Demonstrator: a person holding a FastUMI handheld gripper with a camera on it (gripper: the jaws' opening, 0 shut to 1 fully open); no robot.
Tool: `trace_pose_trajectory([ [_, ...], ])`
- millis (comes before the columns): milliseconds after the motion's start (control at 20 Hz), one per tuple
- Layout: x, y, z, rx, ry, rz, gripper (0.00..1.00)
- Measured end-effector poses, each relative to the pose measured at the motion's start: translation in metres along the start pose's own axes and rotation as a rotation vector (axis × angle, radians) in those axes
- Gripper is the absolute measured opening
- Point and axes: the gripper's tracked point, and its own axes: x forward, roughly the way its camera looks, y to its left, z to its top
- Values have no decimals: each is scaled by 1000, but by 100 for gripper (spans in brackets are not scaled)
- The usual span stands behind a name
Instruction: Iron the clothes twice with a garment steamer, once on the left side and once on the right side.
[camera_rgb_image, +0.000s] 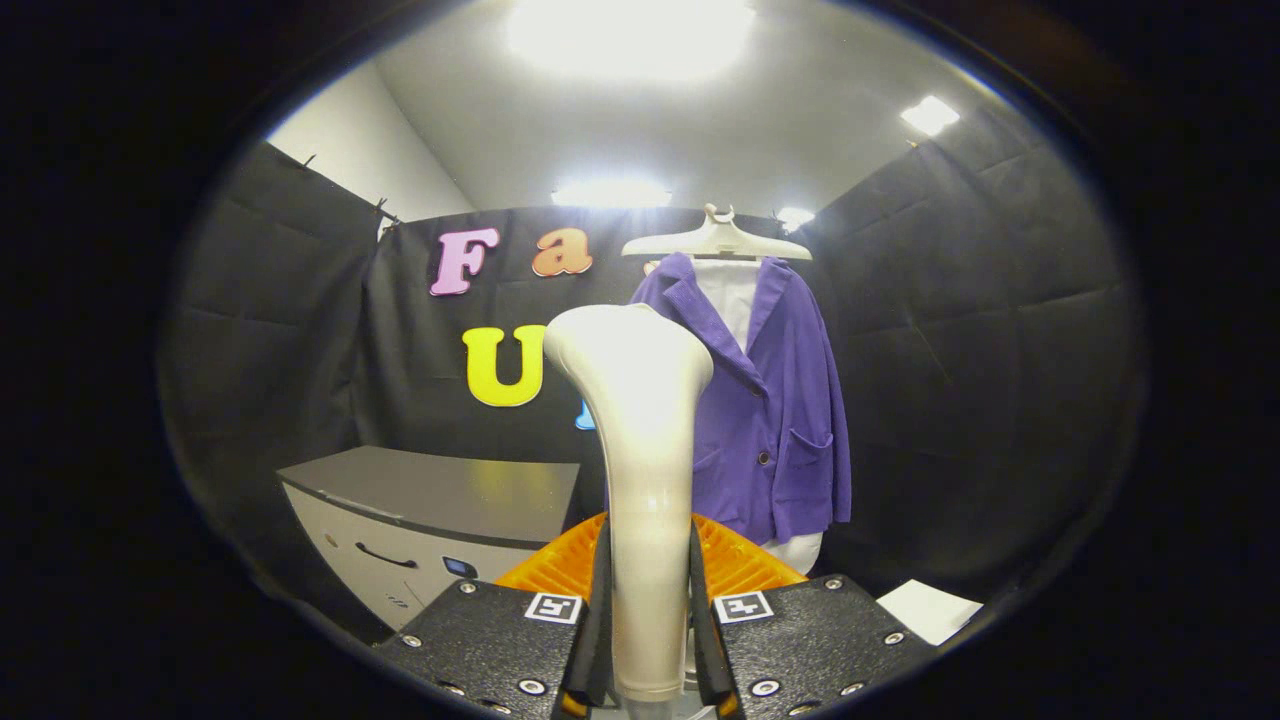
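The fingers (650, 640) are clamped on the upright handle of the garment steamer (640, 450), one pressing each side. Beyond them, a purple jacket (775, 410) over a white shirt (732, 295) hangs on a pale hanger (716, 240) against the booth wall. A grey cabinet (430, 530) stands off to the left.

One garment steamer (640, 470) is counted, pressed on both sides by the two fingers (598, 640) of one hand-held gripper (648, 640). One purple jacket (775, 420) is seen on one hanger (717, 240), over one white shirt (732, 295). One grey cabinet (430, 520) and one white sheet (928, 610) are counted.
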Motion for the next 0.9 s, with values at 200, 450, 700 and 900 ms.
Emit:
trace_pose_trajectory([
  [200,-28,38,6,-19,-25,72,34],
  [450,-45,79,21,-24,-72,114,34],
  [700,-60,115,20,-29,-70,122,34],
  [900,-67,141,22,-12,-73,141,33],
])
